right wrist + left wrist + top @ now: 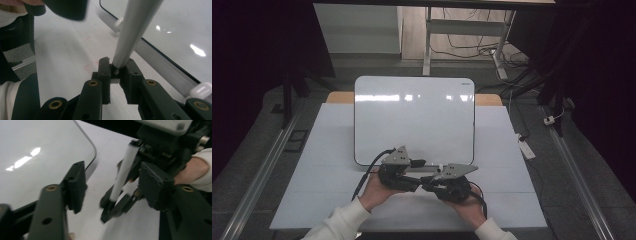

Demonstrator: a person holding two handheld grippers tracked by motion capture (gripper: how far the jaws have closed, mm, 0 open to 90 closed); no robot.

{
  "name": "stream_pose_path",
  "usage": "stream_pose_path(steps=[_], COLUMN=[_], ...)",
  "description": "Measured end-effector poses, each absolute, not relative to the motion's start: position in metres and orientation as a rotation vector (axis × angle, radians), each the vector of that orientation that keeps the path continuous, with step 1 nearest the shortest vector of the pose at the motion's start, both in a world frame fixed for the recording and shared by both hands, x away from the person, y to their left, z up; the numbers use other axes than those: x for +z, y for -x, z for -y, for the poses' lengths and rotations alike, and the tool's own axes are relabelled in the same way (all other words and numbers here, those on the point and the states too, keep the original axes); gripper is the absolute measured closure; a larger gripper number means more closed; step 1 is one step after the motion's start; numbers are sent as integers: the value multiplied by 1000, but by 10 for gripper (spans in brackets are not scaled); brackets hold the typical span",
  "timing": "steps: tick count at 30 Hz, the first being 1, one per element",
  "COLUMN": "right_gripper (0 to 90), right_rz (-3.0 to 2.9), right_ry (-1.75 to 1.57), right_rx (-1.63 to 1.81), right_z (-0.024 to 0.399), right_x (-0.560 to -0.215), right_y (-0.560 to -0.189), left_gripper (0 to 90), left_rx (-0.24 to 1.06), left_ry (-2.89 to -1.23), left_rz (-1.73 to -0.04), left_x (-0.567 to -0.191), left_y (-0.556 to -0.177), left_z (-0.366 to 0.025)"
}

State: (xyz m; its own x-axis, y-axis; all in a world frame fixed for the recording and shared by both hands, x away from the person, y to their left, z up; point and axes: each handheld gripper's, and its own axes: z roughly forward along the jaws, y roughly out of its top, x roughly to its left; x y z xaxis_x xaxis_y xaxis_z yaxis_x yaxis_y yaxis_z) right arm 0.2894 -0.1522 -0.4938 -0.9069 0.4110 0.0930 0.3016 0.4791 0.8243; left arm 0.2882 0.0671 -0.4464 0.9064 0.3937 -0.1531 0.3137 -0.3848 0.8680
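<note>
Whiteboard (414,117) lies flat on the white table (322,165), glare streaks across its top. Both grippers meet just in front of its near edge. Right gripper (117,71): jaws closed on the lower end of a white marker (133,30), which rises tilted above them. Left gripper (112,187): jaws spread wide, nothing gripped, the marker (123,173) standing in the gap between them, apart from both pads.
</note>
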Motion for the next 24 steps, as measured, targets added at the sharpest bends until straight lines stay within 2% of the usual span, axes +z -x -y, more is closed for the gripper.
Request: stream_pose_path(steps=[4,7,11,14,15,21,24], right_gripper=[774,773,756,620,604,607,662], right_rz=[-2616,-2627,-2638,-2535,-2483,-2247,-2219], right_ry=[-615,-613,-632,-663,-665,-738,-784], right_rx=[1417,1413,1419,1402,1395,1343,1388], right_z=[148,145,147,152,154,150,145], right_x=[-495,-495,-496,-490,-486,-474,-476], right_y=[-290,-290,-290,-283,-279,-260,-259], left_gripper=[571,758,805,806,807,807,806], left_rx=[56,38,107,126,135,157,175], left_ry=[-2007,-2000,-2001,-1972,-1964,-1950,-1950], left_rz=[-477,-462,-489,-538,-549,-573,-582], left_x=[-448,-448,-448,-446,-446,-448,-449], left_y=[-292,-294,-294,-295,-295,-293,-291], left_z=[-61,-61,-64,-70,-71,-67,-63])
